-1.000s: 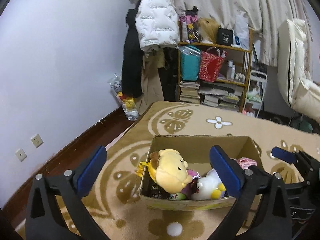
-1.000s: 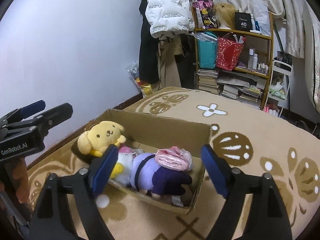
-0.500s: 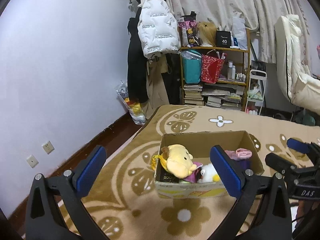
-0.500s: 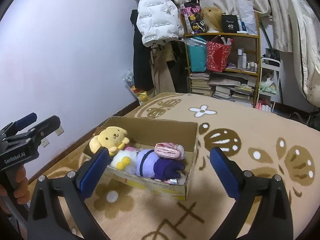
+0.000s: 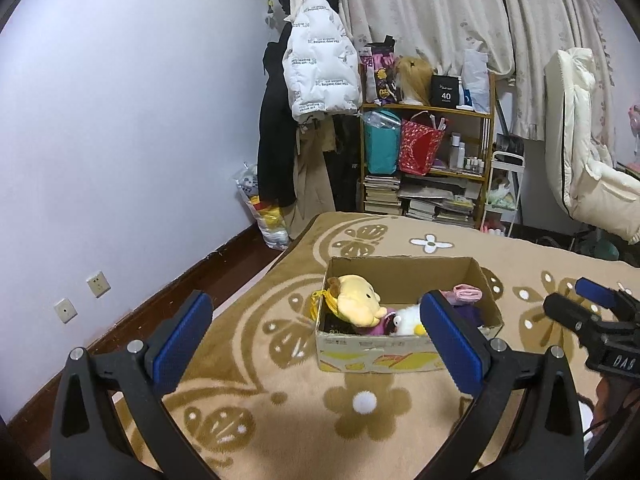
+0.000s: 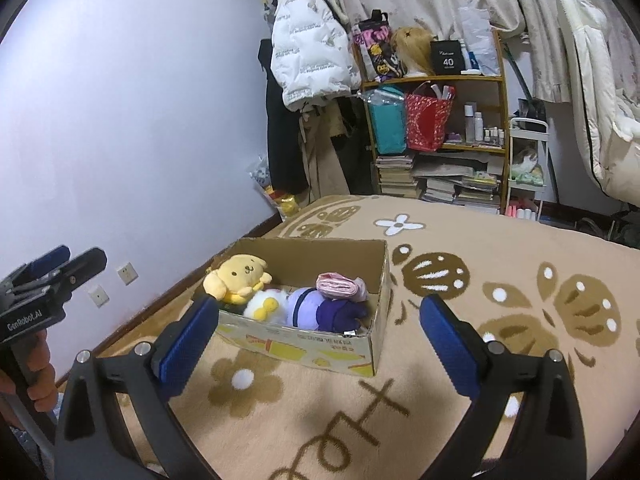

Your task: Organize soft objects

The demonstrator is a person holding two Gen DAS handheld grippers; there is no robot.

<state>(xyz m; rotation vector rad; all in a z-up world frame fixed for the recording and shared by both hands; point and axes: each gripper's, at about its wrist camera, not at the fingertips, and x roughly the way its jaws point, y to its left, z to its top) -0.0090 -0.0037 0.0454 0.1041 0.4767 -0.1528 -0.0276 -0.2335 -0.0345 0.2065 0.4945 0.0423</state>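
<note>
Your left gripper point(image 5: 316, 336) and right gripper point(image 6: 320, 328) hang wide open and empty, the cardboard box point(image 6: 320, 350) of plush toys point(image 6: 240, 276) ahead between their fingers.

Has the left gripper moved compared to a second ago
Yes. The left gripper has pulled back and up from the brown cardboard box, which now looks smaller and farther off on the beige patterned rug. Its jaws stand open.

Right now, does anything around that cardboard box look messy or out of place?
Mostly tidy. The yellow plush dog leans over the cardboard box's end wall, its strap hanging outside in the left view. The other soft toys lie inside. Nothing has spilled onto the rug.
</note>
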